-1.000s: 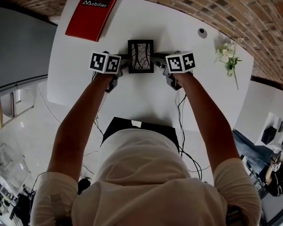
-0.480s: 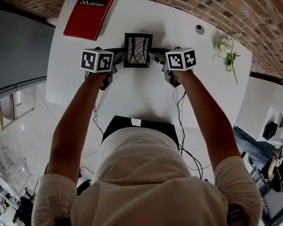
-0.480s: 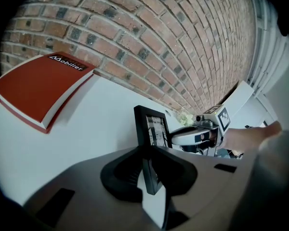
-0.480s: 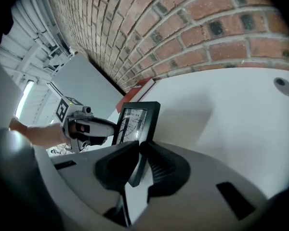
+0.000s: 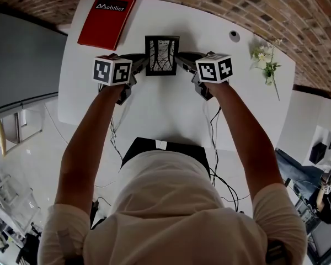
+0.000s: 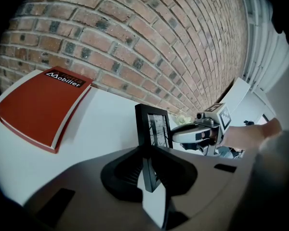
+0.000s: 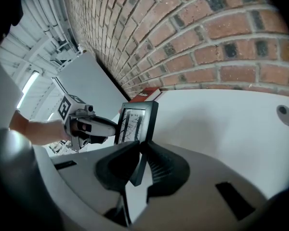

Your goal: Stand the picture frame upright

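The black picture frame (image 5: 161,55) with a line drawing behind glass is tipped up on the white table (image 5: 171,115), held by both side edges. My left gripper (image 5: 143,65) is shut on the frame's left edge; its jaws have just been closing on that edge. My right gripper (image 5: 180,61) is shut on the right edge. In the left gripper view the frame (image 6: 153,129) stands edge-on between the pads of the left gripper (image 6: 148,150). In the right gripper view the frame (image 7: 137,121) rises from the pinch of the right gripper (image 7: 139,150), near upright.
A red book (image 5: 106,18) lies at the table's far left corner. A sprig of white flowers (image 5: 267,65) lies at the right, with a round cable port (image 5: 234,36) near it. A brick wall (image 6: 149,42) runs close behind the table.
Both grippers have risen and moved away from the person with the frame between them. The frame has tipped up from lying flatter, and the left marker cube has rolled.
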A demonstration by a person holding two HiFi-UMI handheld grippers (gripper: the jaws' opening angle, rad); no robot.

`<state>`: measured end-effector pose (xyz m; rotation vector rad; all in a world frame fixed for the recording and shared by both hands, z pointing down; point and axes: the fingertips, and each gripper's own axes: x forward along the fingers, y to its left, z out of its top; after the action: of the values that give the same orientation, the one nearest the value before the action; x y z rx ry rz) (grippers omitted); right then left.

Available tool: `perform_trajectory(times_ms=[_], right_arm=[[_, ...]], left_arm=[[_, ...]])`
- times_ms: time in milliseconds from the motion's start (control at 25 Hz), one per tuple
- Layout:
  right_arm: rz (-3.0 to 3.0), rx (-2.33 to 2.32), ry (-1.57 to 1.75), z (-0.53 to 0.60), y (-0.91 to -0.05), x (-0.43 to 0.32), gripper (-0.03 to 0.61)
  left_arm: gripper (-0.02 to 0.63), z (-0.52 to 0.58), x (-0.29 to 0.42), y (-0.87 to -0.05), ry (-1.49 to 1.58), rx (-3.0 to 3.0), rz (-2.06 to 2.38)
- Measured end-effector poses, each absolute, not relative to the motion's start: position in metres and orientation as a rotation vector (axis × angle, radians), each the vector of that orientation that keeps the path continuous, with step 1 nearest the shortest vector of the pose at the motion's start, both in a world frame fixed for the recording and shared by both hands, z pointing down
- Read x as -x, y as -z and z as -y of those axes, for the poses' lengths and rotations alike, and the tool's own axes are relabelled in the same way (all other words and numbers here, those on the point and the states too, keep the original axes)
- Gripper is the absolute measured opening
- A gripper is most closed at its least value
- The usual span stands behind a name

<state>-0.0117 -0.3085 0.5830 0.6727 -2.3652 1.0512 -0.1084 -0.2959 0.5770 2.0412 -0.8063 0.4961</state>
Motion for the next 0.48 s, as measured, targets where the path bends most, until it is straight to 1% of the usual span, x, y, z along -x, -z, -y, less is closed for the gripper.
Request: perform_trajectory(times_ms=[480], right_arm=[[2.402, -0.641, -0.903, 0.322, -0.573, 0.040, 0.046]], left_arm=[[0.046, 0.314, 0.138, -0.561, -0.485, -2.090, 0.864]])
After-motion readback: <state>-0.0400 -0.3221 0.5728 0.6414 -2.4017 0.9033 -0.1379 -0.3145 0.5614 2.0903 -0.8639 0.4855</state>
